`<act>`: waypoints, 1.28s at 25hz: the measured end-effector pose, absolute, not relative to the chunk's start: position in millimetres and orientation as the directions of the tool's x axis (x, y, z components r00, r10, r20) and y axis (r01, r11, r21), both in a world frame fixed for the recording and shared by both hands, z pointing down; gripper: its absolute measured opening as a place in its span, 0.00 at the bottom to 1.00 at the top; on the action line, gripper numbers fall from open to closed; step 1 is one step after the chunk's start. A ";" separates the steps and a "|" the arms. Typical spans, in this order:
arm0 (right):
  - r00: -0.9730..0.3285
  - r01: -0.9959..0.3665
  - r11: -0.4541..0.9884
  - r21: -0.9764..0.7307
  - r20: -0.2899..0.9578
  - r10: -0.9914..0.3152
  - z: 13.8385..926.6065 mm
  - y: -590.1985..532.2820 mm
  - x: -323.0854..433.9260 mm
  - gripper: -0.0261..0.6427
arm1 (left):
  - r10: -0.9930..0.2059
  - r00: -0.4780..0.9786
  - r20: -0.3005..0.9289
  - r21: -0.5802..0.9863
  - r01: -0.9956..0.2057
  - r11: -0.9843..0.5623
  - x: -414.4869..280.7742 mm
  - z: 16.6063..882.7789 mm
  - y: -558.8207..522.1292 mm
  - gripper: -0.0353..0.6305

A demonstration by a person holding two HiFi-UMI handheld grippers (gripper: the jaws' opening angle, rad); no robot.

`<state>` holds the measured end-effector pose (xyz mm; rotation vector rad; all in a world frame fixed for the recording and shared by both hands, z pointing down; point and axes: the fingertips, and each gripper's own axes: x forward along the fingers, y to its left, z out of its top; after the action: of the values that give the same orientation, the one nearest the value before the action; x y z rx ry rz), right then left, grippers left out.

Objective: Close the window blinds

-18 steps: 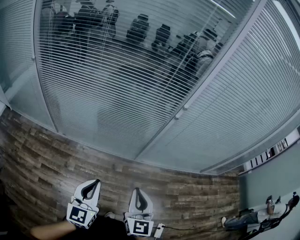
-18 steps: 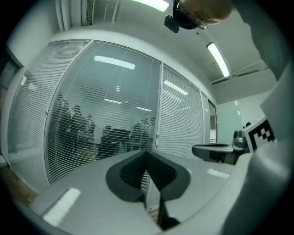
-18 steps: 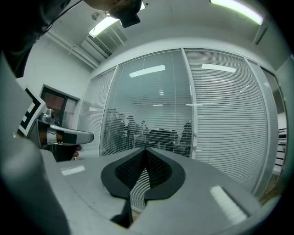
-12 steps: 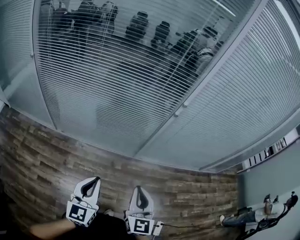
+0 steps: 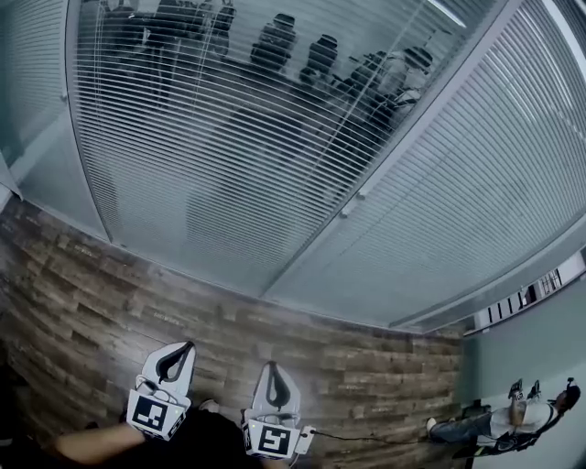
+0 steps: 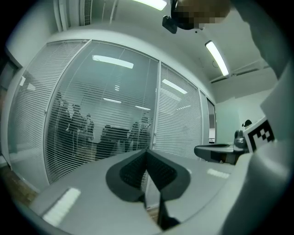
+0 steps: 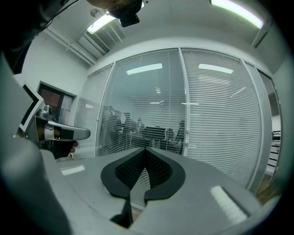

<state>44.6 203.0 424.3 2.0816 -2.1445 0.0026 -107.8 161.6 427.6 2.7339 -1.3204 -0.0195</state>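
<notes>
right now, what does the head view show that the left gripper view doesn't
Head view only: the left gripper's marker cube from above, and a person's outstretched legs on the floor, lower right. Left gripper view only: ceiling lights, and that gripper's jaws head-on, shut, nothing between them. Both: the blinds, middle panel open-slatted with dark shapes behind, right panel closed.

Cool overhead strip lights (image 7: pixel 239 13), reflections on the glass (image 7: pixel 144 92), strong fisheye bending, dark corners.
</notes>
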 end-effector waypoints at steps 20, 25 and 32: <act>-0.045 -0.997 0.052 0.052 0.131 -0.990 474.1 177.8 54.5 0.05 | -0.759 0.646 0.083 0.142 -0.761 -0.633 -88.9 487.9 134.3 0.06; 0.031 -0.998 -0.020 0.068 0.172 -0.985 479.0 119.3 74.9 0.06 | -0.723 0.687 0.075 0.189 -0.722 -0.666 -72.7 491.6 75.3 0.06; 0.140 -0.989 -0.128 0.073 0.194 -0.971 474.6 32.1 75.7 0.07 | -0.663 0.748 0.009 0.222 -0.648 -0.729 -75.2 466.1 -20.1 0.06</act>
<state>75.7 32.1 474.6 2.2260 -1.9415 0.1465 -75.2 -20.1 466.1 2.7369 -1.0397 -0.1049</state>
